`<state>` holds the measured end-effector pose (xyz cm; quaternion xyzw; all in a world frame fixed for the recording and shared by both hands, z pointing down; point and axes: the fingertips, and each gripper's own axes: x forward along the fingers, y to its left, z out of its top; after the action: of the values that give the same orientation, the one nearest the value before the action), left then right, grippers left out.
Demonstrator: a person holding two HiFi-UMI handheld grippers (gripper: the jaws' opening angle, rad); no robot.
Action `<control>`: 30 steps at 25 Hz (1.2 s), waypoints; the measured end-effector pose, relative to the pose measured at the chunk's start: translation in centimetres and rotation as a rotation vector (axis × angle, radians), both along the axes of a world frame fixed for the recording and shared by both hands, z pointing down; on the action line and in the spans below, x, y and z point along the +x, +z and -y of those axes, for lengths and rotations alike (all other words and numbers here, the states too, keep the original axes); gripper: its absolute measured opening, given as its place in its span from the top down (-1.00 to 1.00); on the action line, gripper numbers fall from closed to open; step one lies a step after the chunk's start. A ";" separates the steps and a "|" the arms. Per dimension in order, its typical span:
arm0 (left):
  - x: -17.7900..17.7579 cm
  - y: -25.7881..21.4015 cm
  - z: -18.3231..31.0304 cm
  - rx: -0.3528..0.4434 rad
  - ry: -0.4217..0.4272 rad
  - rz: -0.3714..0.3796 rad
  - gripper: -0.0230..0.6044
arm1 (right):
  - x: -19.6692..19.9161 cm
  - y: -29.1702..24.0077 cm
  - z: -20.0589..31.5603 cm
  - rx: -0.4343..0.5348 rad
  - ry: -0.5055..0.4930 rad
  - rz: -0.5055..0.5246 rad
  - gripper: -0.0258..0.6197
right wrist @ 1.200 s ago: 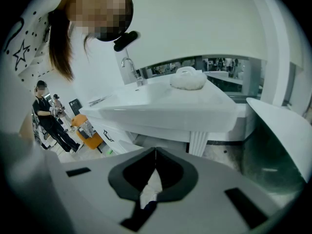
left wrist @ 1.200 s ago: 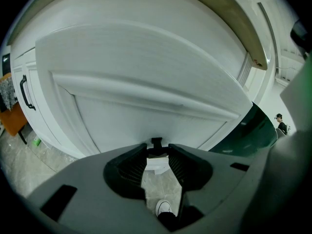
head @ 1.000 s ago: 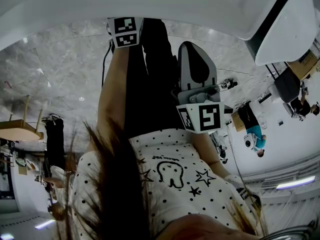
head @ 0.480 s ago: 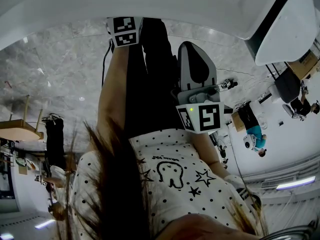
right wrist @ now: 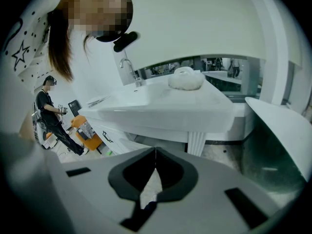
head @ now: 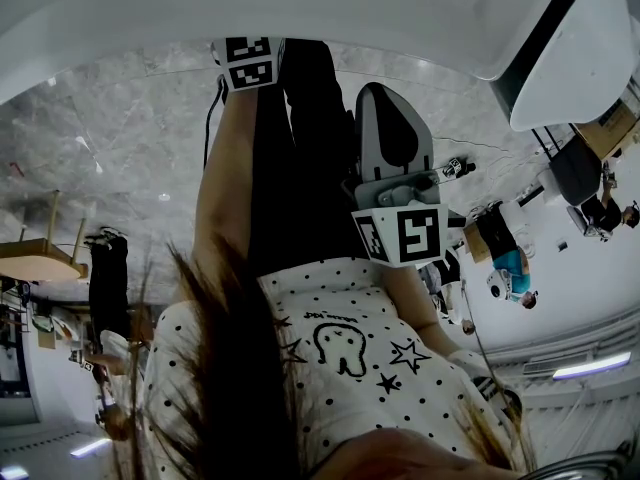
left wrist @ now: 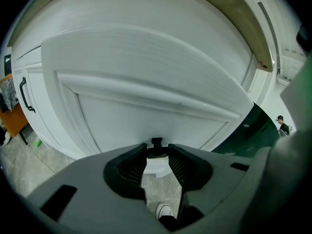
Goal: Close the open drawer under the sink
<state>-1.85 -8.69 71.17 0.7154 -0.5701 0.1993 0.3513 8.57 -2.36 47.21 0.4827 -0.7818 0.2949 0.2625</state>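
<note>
Jaws of the left gripper (left wrist: 157,152) stand spread, ribbed pads facing each other. A small black knob (left wrist: 156,142) sits right at their tips and is narrower than the gap; whether a pad touches it I cannot tell. Behind the knob, the white panelled drawer front (left wrist: 146,82) fills the left gripper view, close up, its top edge out in front of the cabinet. To the left, a cabinet door carries a black handle (left wrist: 25,95). Below the gap between the jaws, a white shoe (left wrist: 165,211) shows on the floor tiles.

The right gripper (right wrist: 155,155) has its jaws pressed together at the tips with nothing between them. It faces the white sink (right wrist: 161,106), which carries a tap (right wrist: 127,67) and a white lump (right wrist: 185,78). A person in black (right wrist: 48,113) stands at the left
</note>
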 end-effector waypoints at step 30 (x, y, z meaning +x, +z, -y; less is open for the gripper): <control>-0.3 -0.2 3.0 0.041 -0.023 -0.019 0.48 | -0.5 0.5 0.3 -0.016 -0.004 0.006 0.88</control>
<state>-2.11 -11.73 71.01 0.7178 -0.5789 0.1767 0.3440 8.09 -2.63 47.69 0.4782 -0.7811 0.3021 0.2645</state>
